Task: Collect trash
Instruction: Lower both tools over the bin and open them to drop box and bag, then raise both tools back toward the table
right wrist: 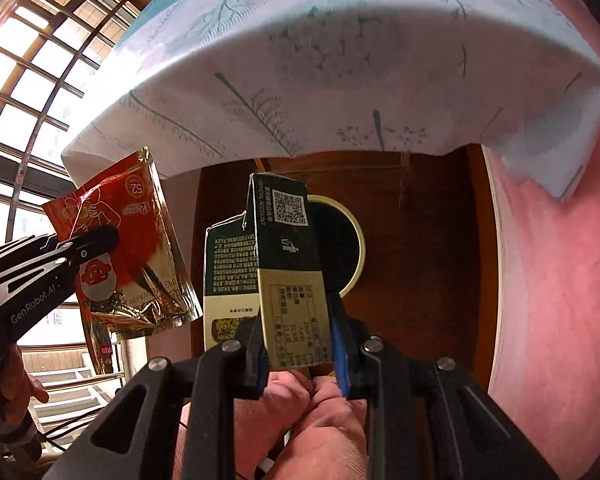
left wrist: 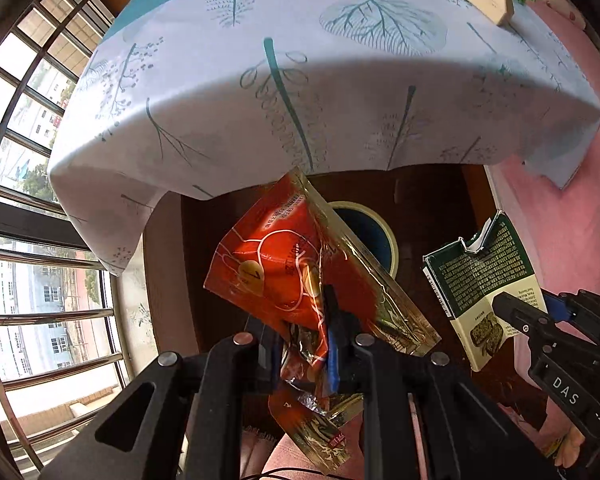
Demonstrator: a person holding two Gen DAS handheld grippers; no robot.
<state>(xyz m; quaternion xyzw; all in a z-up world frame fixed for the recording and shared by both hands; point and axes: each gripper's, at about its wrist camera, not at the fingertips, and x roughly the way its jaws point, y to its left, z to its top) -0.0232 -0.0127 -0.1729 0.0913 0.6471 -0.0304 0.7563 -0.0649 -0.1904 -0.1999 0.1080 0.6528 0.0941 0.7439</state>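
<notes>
my left gripper pinches the red foil wrapper, my right gripper clamps the green carton. the bin sits beyond both jaws. released off-centre, i reckon the light wrapper flutters past its rim

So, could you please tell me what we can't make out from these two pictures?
- Bin contents: both views; the red wrapper and green carton cover its mouth, and the inside is dark.
- Items on the table: both views, cut off by the top edge.
- Carton's small print: both views, too small to read.
- Floor beneath the bin: both views, hidden by grippers and hands.
</notes>
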